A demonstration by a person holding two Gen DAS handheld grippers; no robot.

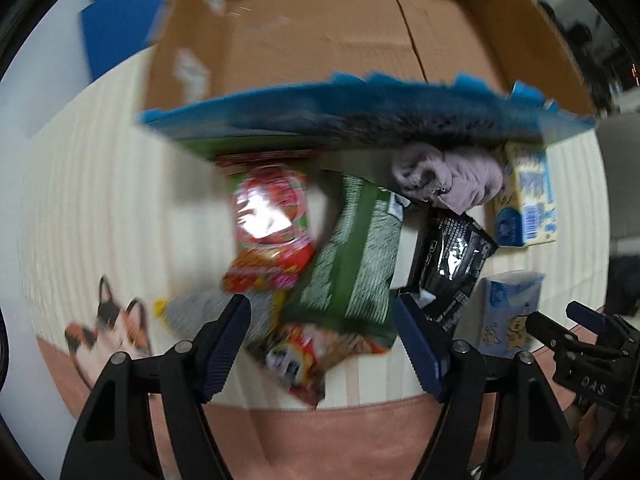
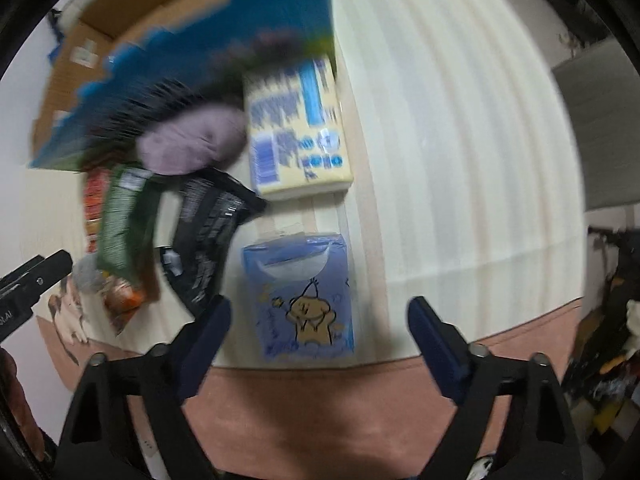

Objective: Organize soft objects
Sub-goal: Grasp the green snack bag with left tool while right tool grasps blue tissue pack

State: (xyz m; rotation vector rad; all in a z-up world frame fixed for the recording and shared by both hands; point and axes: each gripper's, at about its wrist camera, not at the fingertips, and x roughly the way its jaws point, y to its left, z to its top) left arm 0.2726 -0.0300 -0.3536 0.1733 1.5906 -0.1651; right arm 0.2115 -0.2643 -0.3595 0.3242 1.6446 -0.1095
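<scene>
Soft packs lie on a cream striped mat (image 1: 100, 208) in front of an open cardboard box (image 1: 320, 40). In the left wrist view: a red snack bag (image 1: 268, 232), a green bag (image 1: 356, 256), a black pouch (image 1: 452, 256), a lilac cloth (image 1: 448, 180), a yellow tissue pack (image 1: 528, 200) and a blue tissue pack (image 1: 508, 316). My left gripper (image 1: 322, 344) is open above the green bag's near end. My right gripper (image 2: 318, 340) is open over the blue tissue pack (image 2: 304, 292). The yellow pack (image 2: 296, 128) and black pouch (image 2: 208, 232) lie beyond.
A blue-edged flap (image 1: 360, 116) of the box hangs over the far ends of the packs. A cat picture (image 1: 108, 332) and a grey soft item (image 1: 192, 312) are at the mat's left. The mat's right half (image 2: 460, 140) is bare. A pink border (image 1: 320, 432) runs along the front.
</scene>
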